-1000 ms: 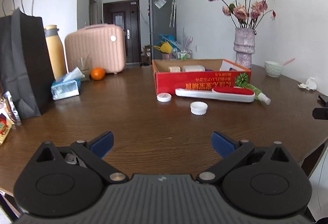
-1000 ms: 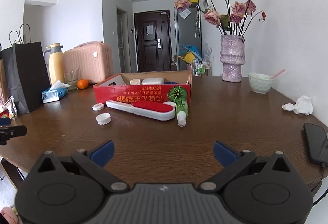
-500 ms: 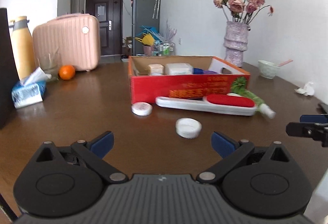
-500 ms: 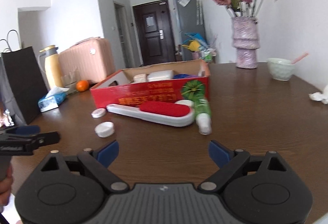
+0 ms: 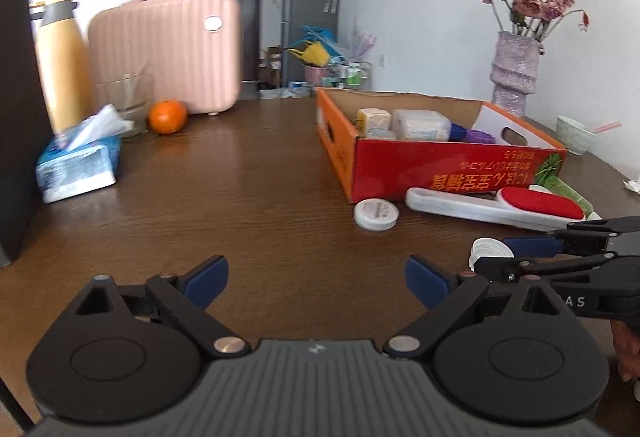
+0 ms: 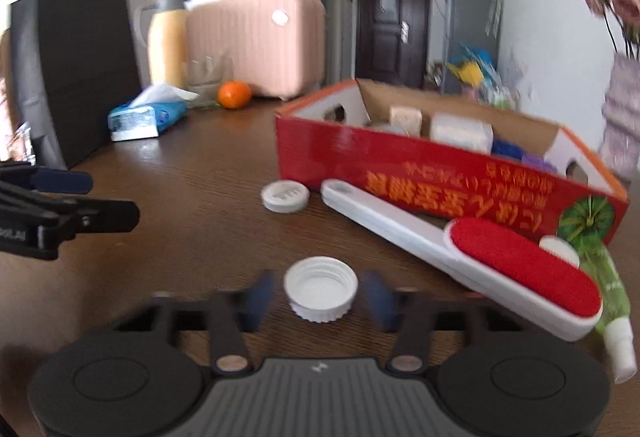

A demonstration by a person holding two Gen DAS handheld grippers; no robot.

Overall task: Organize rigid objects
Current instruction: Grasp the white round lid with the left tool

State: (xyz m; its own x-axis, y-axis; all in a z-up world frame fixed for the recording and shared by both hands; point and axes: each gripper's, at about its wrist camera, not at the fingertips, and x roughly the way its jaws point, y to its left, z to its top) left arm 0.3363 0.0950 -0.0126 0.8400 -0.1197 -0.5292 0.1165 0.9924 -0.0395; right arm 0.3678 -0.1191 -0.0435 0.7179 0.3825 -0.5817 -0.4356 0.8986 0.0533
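Your right gripper [image 6: 321,295] has its blue pads [image 6: 260,293] spread on either side of the white ribbed cap [image 6: 321,289], with a gap showing on each side, so nothing is gripped yet. The cap sits open side up on the wooden table [image 6: 192,205], between the pads but near their tips. That shallow bite is the first risk: close now and the pads may catch only the near edge of the ribbed rim, and I judge the cap could squirt forward or flip. The view is also blurred, so do not trust the centring too far.

Your left gripper [image 5: 316,279] is wide open and empty over bare table, just beside the right one; a sideways drift could knock the two tools together.

Farther out, the lint brush [image 6: 460,257] lies just right of the cap, with the green spray bottle [image 6: 608,293] against its far end. A swing to the right could sweep both. The flat white lid [image 6: 285,196] lies ahead near the red box [image 6: 440,181], which already holds several items. When you lift, clear the box wall, or the cap may catch on it.
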